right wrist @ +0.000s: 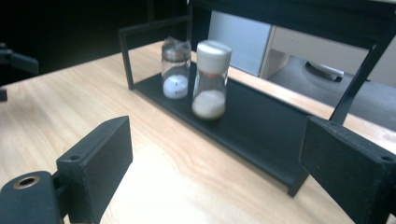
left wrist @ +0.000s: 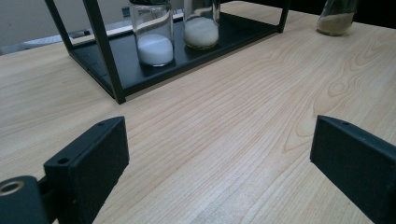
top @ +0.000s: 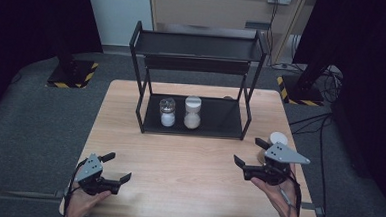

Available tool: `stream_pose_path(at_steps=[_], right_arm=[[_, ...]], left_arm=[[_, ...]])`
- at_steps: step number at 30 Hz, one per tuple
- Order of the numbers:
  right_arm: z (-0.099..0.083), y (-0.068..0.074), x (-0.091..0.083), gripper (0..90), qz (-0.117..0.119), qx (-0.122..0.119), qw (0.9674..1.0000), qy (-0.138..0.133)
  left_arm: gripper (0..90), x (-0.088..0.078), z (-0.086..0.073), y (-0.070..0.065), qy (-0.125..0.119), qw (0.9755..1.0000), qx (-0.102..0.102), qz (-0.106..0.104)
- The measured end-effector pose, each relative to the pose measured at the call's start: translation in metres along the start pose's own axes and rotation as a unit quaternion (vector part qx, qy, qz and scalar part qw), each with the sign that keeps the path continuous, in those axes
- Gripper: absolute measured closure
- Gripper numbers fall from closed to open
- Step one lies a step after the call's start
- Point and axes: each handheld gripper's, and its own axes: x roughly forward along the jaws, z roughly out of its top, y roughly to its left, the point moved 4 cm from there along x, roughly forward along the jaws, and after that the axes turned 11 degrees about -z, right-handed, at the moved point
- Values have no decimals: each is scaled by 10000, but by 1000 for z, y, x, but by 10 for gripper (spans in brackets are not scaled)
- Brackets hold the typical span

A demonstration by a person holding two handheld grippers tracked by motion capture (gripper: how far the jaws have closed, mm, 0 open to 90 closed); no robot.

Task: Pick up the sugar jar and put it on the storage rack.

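The third jar point(top: 278, 139) stands on the table point(top: 187, 178) near its right edge, outside the rack point(top: 194, 88), with a white cap on top. The right gripper point(top: 248, 156) sits just in front of it in the high view, partly covering its body; whether they touch cannot be told. In the left gripper view this jar point(left wrist: 337, 16) shows far off at the upper right, with tan powder in its base.

The right gripper is held in the person's right hand point(top: 277, 190), its jaws spread wide with nothing between them, pointing left and away toward the rack. In its own view the jaws frame bare table and the rack's lower shelf point(right wrist: 261, 126).

On that shelf stand two jars side by side, close but apart: the left jar point(top: 167, 112) with a dark lid and white powder, and the capped jar point(top: 192, 112) with a white cap and paler, cream powder.

The left gripper point(top: 119, 168) rests low over the near left corner of the table in the left hand point(top: 83, 200), jaws also wide open and empty, pointing right and away.
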Motion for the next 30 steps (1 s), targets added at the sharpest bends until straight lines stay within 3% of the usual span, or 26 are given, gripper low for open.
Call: stream_pose_path(at_steps=[18,26,30], right_arm=[[-62,-6,-18,97,-173,583,9979,231],[-77,-7,-20,96,-226,719,9967,313],[-80,-6,-19,96,-243,648,9971,312]], left_arm=[[34,2,0,0,41,10000,-1,-25],[34,2,0,0,36,10000,6,-26],[34,2,0,0,41,10000,19,-41]])
